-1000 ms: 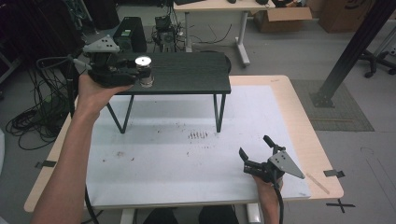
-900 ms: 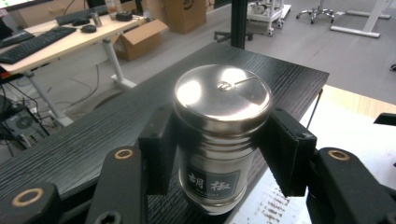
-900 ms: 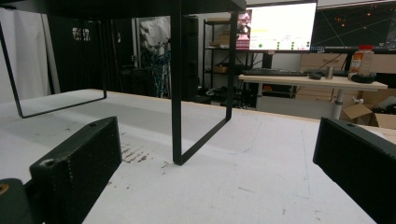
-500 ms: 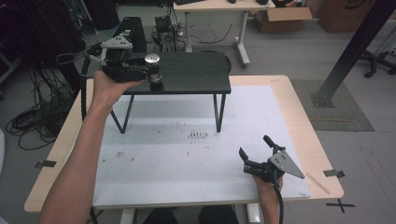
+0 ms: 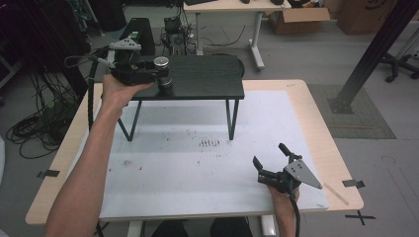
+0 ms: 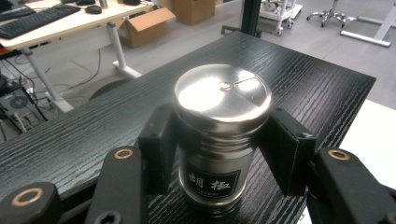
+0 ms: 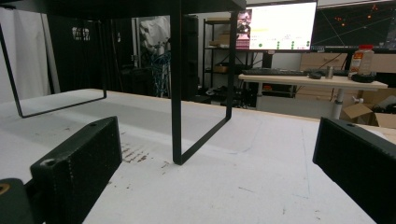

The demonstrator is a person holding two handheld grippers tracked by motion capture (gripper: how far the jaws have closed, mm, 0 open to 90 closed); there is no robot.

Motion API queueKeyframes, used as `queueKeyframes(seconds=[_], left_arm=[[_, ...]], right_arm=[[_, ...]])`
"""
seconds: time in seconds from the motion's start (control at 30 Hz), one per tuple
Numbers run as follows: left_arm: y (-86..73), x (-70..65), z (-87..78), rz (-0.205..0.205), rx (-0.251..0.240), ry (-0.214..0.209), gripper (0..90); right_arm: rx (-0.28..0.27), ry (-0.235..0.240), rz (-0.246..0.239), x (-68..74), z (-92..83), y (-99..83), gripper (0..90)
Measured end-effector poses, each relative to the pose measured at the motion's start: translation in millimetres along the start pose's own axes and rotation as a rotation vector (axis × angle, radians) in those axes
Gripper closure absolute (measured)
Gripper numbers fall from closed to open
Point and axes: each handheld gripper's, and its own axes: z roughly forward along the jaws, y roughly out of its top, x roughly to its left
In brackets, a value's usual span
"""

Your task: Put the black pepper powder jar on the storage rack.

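A steel pepper shaker point(image 5: 162, 74) with a black label stands on the left end of a black low stand point(image 5: 207, 76). My left gripper point(image 5: 160, 79) reaches in from the left and is shut on it. In the left gripper view the two black pads press the shaker point(image 6: 219, 116) from both sides, its base on the dark wood-grain top point(image 6: 299, 79). My right gripper point(image 5: 269, 155) rests open on the white mat near the front right, nothing between its jaws. In the right gripper view the stand's thin black leg point(image 7: 176, 93) rises ahead of the open gripper point(image 7: 217, 168).
The stand sits at the back of the white mat point(image 5: 197, 168) on a wooden table point(image 5: 336, 163). Dark smudges point(image 5: 210, 143) mark the mat's middle. Beyond the table are a desk point(image 5: 232, 7), cardboard boxes point(image 5: 301, 17) and cables on the floor.
My left gripper has carried the shaker rightward and down onto the stand's top. The right gripper has stayed where it was.
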Motion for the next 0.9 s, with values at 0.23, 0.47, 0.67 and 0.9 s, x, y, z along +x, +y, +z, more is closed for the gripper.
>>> queueKeyframes(seconds=[0.23, 0.47, 0.67, 0.9], left_arm=[[-1.7, 1.7, -0.2, -0.004, -0.007, -0.004, 49.1], [-2.4, 1.2, 0.0, 0.004, -0.011, 0.000, 49.1], [-2.4, 1.3, 0.0, 0.004, -0.012, 0.001, 49.1], [-2.3, 1.5, 0.3, 0.005, -0.012, 0.002, 49.1]], right_arm=[[0.000, 0.000, 0.000, 0.0, 0.0, 0.0, 1.0], [0.000, 0.000, -0.001, 0.1, 0.0, 0.0, 1.1], [0.000, 0.000, 0.000, 0.0, 0.0, 0.0, 1.1], [0.000, 0.000, 0.000, 0.0, 0.0, 0.0, 1.1]])
